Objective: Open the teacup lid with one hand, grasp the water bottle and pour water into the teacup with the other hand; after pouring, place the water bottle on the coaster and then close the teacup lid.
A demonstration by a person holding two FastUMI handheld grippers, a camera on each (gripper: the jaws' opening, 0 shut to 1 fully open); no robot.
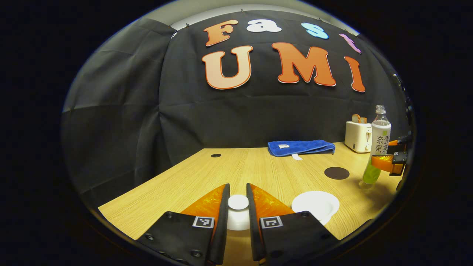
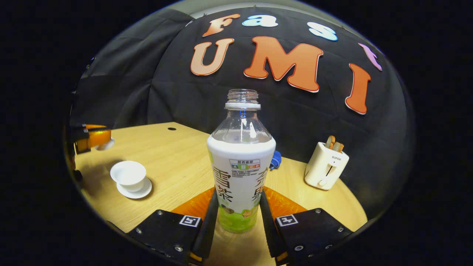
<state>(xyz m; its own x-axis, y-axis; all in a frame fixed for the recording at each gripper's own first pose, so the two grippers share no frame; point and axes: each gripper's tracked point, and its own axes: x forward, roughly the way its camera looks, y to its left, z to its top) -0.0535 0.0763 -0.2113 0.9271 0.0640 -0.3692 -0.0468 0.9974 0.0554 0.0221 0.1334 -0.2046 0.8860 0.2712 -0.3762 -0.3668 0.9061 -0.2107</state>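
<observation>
Both grippers are loaded: the left gripper (image 1: 238, 218) pinches the teacup lid (image 1: 238, 208) clear of the open teacup (image 2: 128, 173), leaving it free to fill. The right gripper (image 2: 237, 221) clamps the water bottle (image 2: 241, 166), upright, uncapped mouth skyward, near the coaster (image 1: 336, 173).

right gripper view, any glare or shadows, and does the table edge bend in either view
Right gripper view: highlights glint on the water bottle's clear shoulder; the teacup casts a soft shadow on the table, whose far edge stays fairly straight. Left gripper view: the bottle leans and the table's near edge curves from fisheye distortion; focus stays sharp.
</observation>
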